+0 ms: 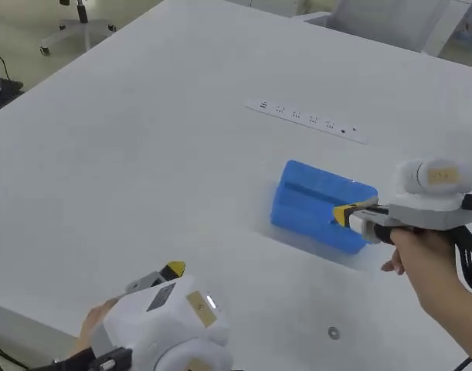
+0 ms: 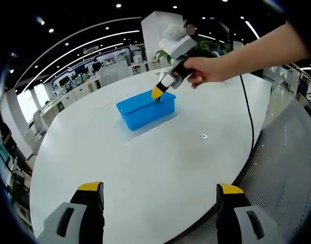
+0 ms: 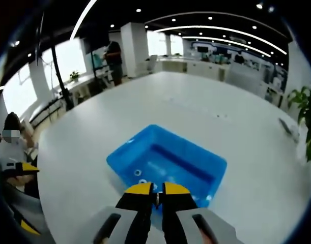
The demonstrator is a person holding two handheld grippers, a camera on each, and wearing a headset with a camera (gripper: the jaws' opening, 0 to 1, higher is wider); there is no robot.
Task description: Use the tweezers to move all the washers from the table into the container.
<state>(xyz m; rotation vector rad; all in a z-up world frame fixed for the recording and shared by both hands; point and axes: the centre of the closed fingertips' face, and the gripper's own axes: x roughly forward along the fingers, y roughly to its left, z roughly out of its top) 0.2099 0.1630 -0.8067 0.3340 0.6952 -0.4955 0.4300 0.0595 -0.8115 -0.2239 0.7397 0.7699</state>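
While the right tool point(image 3: 156, 189) is held over the blue container point(image 3: 119, 158), its jaws are pinched narrow on a thin sliver taken to be the tweezers point(image 3: 156, 199), and small washers point(image 3: 138, 173) are seen on the container floor. One washer point(image 1: 334, 333) is noted flat on the tabletop point(image 1: 158, 170), well apart from the container, and the left tool point(image 2: 159, 189) is held wide and empty. That washer is judged light, stiff, thin and slippery, best pinched across its ring with one tweezer tip through the hole.
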